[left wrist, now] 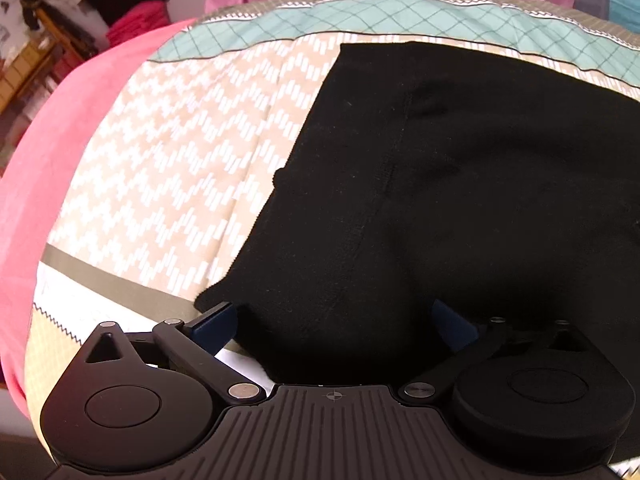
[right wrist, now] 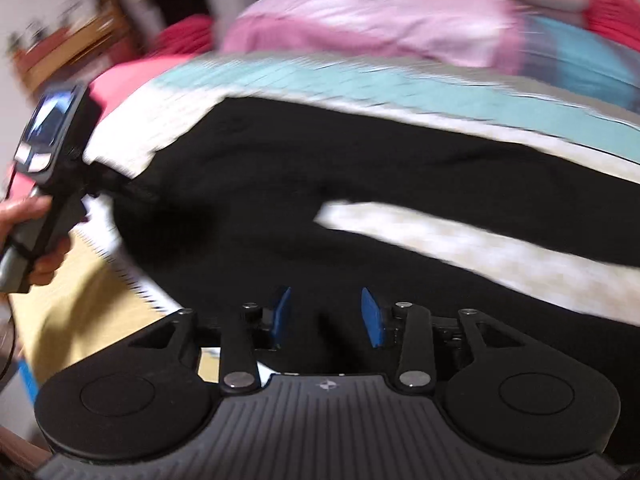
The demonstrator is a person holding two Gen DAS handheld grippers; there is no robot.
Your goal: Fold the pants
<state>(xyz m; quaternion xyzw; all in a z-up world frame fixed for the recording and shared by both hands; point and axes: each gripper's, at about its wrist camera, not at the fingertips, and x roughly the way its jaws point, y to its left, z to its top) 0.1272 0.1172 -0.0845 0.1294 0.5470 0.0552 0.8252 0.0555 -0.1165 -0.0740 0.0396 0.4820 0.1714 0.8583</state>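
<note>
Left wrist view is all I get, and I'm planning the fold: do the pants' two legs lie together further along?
Observer: No. In the right wrist view the pants fork, and a strip of bedspread shows between the legs.
Operator: Where is the other hand-held gripper?
Observer: The right hand-held gripper is over the black cloth at the near edge. Its jaws are partly open and no cloth is visibly pinched.
Operator: And mine, seen from there?
Observer: The left hand-held gripper sits at the pants' left end, with a hand wrapped around its handle.
</note>
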